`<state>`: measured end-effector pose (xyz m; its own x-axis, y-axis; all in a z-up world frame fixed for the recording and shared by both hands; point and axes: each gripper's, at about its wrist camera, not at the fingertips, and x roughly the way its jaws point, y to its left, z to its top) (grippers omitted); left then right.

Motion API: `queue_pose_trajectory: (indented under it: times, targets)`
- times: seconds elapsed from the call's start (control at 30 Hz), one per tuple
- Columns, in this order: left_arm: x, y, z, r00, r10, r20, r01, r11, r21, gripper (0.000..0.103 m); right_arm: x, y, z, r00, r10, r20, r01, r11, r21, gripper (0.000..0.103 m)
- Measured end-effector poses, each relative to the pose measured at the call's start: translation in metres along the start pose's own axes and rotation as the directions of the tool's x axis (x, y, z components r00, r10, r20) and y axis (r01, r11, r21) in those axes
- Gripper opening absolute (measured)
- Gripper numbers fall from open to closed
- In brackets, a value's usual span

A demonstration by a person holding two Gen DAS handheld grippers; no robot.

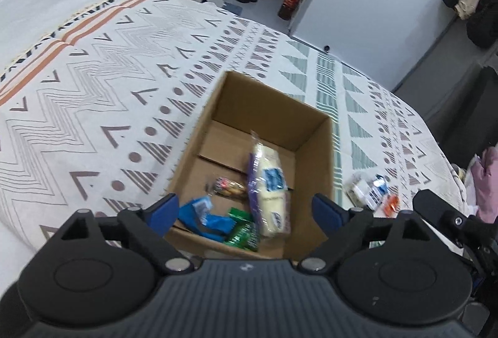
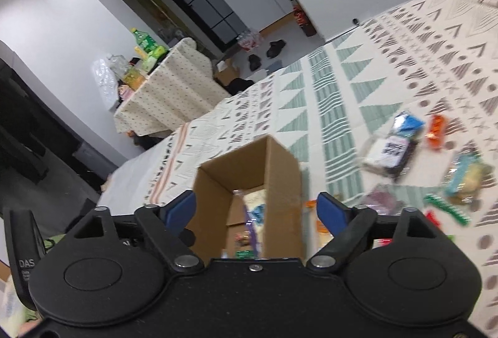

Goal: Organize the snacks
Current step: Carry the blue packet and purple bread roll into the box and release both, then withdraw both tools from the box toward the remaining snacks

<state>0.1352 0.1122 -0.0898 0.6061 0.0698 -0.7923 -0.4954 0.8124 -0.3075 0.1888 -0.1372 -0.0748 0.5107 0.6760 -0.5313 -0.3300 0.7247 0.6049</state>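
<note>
1. Setting: a bed under a patterned blanket (image 1: pixel 109 73) fills most of both views; a doorway and a cloth-draped side table sit in the upper left of the right wrist view.
2. The cardboard box (image 1: pixel 314 157) stands open on the blanket, centre of the left wrist view. Inside it lie a long pale snack pack (image 1: pixel 272 182), a blue packet (image 1: pixel 207 218), a green packet (image 1: pixel 244 232) and a small clear-wrapped snack (image 1: pixel 228 185).
3. My left tool (image 1: pixel 246 210) hangs over the near edge of the box, jaws spread wide, nothing between the blue pads.
4. My right tool (image 2: pixel 256 210) is also spread wide and empty, aimed over the box (image 2: pixel 280 164) from the near side.
5. Loose snacks remain on the blanket at the right of the right wrist view: a dark-and-white bag (image 2: pixel 390 151), an orange packet (image 2: pixel 435 128), a teal-striped pack (image 2: pixel 467 179) and a green strip (image 2: pixel 446 209). Their labels are blurred.
6. Judgement: sorting is partway done, with several items still outside.
7. Judgement on the next pick: take the nearest loose packet with my right tool. Grip across its narrow width, not by a crinkly end.
8. Lay it in the bare far half of the box, so nothing piles on the pale pack.
</note>
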Motion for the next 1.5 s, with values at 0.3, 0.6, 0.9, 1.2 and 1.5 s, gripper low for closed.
queue_pose_trajectory:
  times: [0.3,0.6,0.9,1.2,1.5]
  targets:
    - [-0.007,-0.037,-0.014,0.999,-0.025,-0.033,0.027,0.998,0.06,0.097,-0.035,-0.025,0.005,0.998,-0.061,0.028,0.061,0.998,0.0,0.103]
    - [-0.015,-0.067,-0.03,0.998,-0.047,-0.042,0.051,0.994,0.092,0.103,-0.061,-0.053,0.006,0.994,-0.103,0.034,0.102,0.994,0.045,0.103]
    - [-0.021,-0.089,-0.043,0.997,-0.068,-0.023,0.07,0.991,0.115,0.103,-0.085,-0.073,0.004,0.984,-0.171,0.054,0.169,0.985,0.037,0.103]
    - [-0.023,-0.109,-0.056,0.996,-0.091,-0.017,0.092,0.985,0.144,0.103,-0.096,-0.092,-0.002,0.98,-0.19,0.057,0.187,0.981,0.056,0.103]
    - [-0.012,-0.122,-0.072,0.997,-0.054,-0.051,0.063,0.98,0.188,0.103,-0.092,-0.112,-0.011,0.974,-0.223,0.036,0.215,0.966,0.142,0.103]
